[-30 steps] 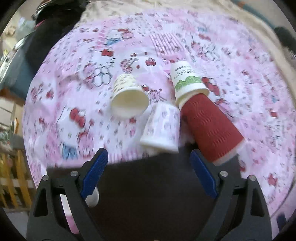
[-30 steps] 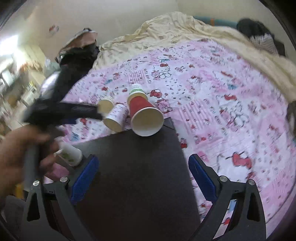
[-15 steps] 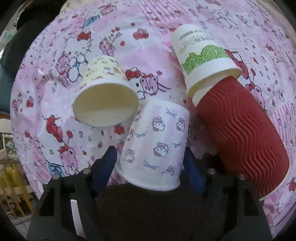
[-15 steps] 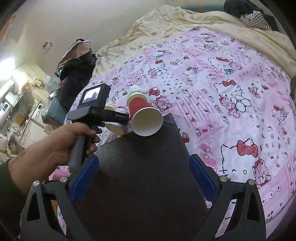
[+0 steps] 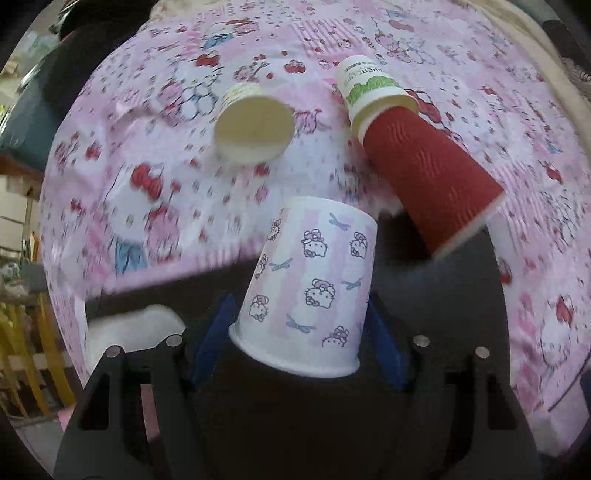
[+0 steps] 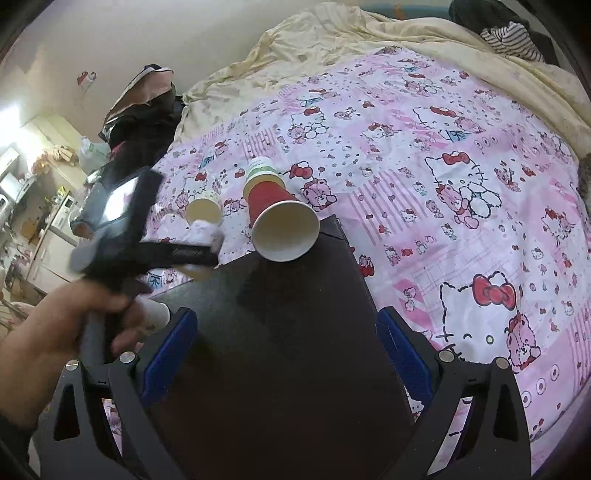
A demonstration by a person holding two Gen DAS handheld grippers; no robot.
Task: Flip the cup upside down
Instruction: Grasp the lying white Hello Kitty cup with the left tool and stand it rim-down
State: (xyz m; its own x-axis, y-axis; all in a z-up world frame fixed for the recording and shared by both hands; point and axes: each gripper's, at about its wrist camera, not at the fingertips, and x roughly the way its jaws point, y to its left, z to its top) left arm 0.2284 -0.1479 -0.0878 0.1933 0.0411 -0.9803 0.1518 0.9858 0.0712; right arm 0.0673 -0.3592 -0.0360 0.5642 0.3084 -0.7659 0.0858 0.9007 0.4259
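Note:
My left gripper point(image 5: 295, 332) is shut on the white Hello Kitty paper cup point(image 5: 310, 284), held above the black board point(image 5: 295, 424) with its rim toward the camera. In the right wrist view the same cup point(image 6: 203, 236) shows blurred in the left gripper point(image 6: 207, 243), held by a hand. A red ribbed cup point(image 5: 428, 181) lies on its side, nested with a green-printed white cup point(image 5: 365, 88). A cream cup point(image 5: 251, 125) lies on its side, mouth toward me. My right gripper point(image 6: 288, 354) is open and empty over the board point(image 6: 280, 369).
The pink Hello Kitty bedsheet point(image 6: 461, 184) covers the bed, with a cream blanket point(image 6: 369, 33) behind it. A white cup point(image 5: 129, 336) lies at the board's left edge. Dark bags point(image 6: 147, 110) sit at the far left of the bed.
My left gripper closed on the Hello Kitty cup and lifted it back off the bed over the black board. The right gripper stayed nearly still.

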